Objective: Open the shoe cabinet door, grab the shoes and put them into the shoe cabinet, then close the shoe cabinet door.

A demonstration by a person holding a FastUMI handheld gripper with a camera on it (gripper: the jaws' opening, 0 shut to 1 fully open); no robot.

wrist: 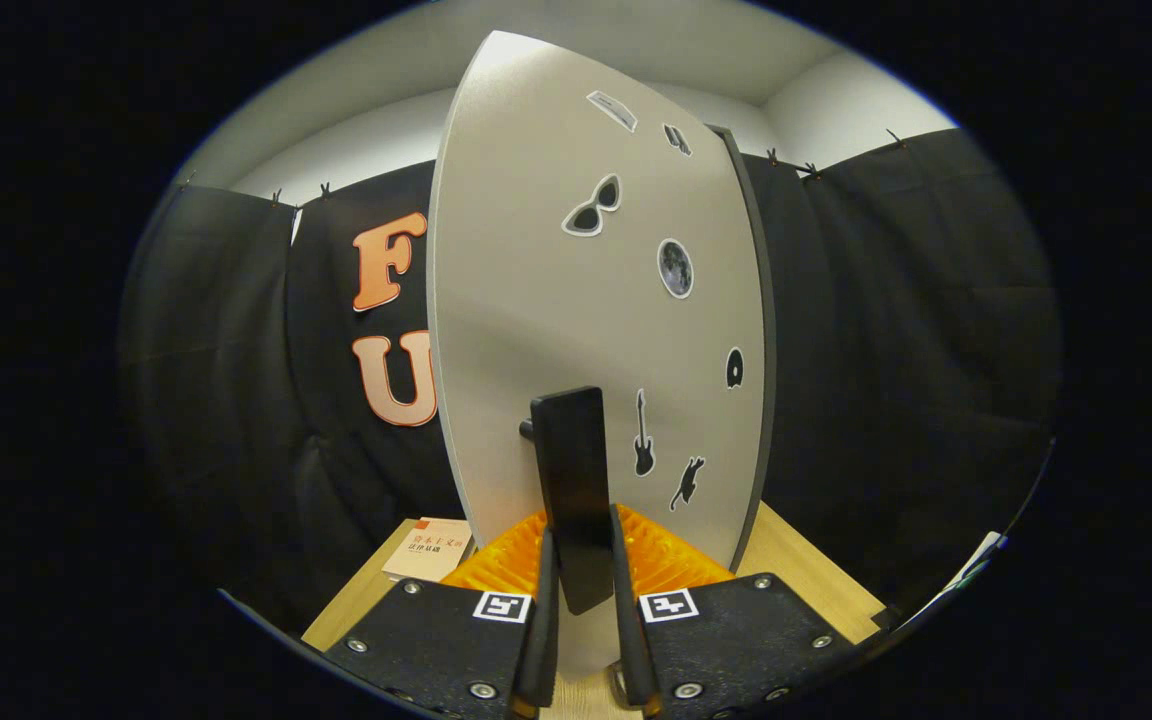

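Gripper [583,590] fingers are drawn in narrow around the dark flat handle [571,490] of the shoe cabinet door [536,330], one finger against each side of it, so the handle is clamped between them. The handle stands upright off the door face on a short post and reaches up past the fingertips. The door is a pale grey panel, seen at close range and at an angle, its dark edge [758,330] to the right of the handle. Several small stickers sit on the panel: sunglasses [591,208], a moon disc [675,268], a guitar [643,436], a cat [686,483], a small round one [734,368] near the edge. The door's lower end meets a light wooden tabletop [806,575]. A booklet [431,548] lies flat on the tabletop left of the door. Black cloth wall [916,330] hangs behind on both sides. Shoes and cabinet interior cannot be made out here.
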